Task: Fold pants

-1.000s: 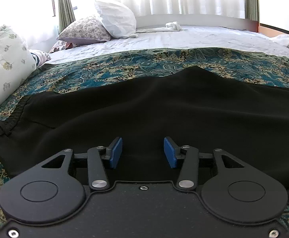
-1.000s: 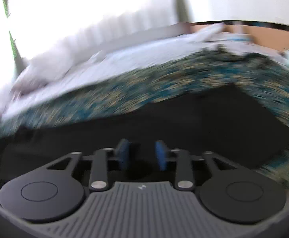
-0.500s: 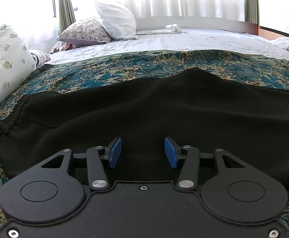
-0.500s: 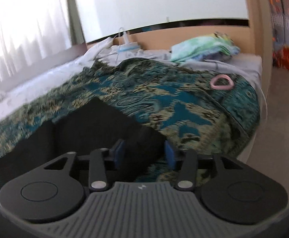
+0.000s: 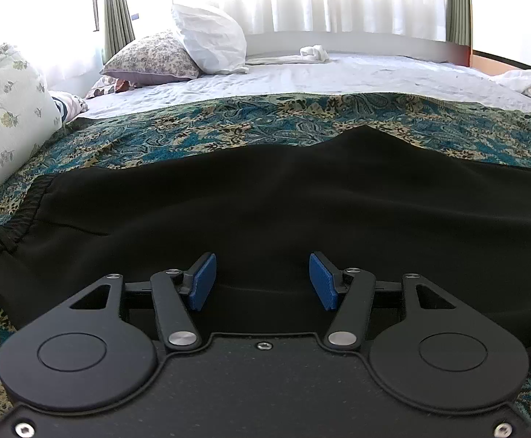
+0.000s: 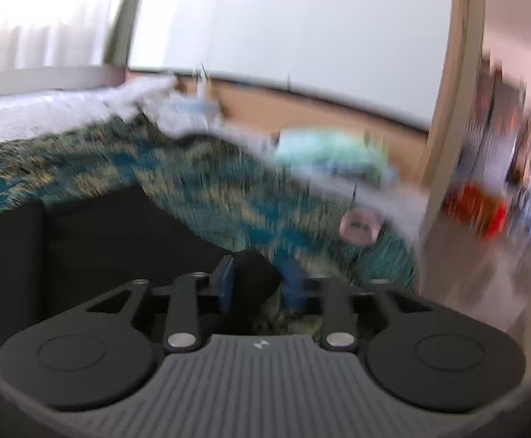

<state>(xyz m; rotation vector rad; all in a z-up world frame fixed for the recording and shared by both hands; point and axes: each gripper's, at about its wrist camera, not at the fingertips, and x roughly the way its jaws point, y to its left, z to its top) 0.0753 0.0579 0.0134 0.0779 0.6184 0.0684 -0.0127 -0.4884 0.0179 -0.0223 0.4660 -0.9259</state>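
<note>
Black pants [image 5: 265, 200] lie spread across a teal paisley bedspread [image 5: 229, 124], with the elastic waistband [image 5: 14, 222] at the left. My left gripper [image 5: 262, 281] hovers over the near edge of the pants. Its jaws are opening, and no cloth is pinched between the blue pads. The right wrist view is blurred. There the pants [image 6: 101, 237] fill the lower left, and a bunched end of the black cloth sits between the pads of my right gripper [image 6: 260, 284]. Those jaws are opening too, and the cloth lies against the left pad [image 6: 225, 284].
A white pillow [image 5: 207, 40] and a floral pillow [image 5: 152, 58] sit at the head of the bed, with another pale pillow [image 5: 6, 102] at the left. Near the bed's far corner lie a pink ring [image 6: 358, 226] and folded green cloth [image 6: 331, 153]. The bed edge drops off at the right.
The left gripper's pads have spread wider while that hand stayed put. The right view has swung right, from the middle of the pants to their end near the bed's corner.
</note>
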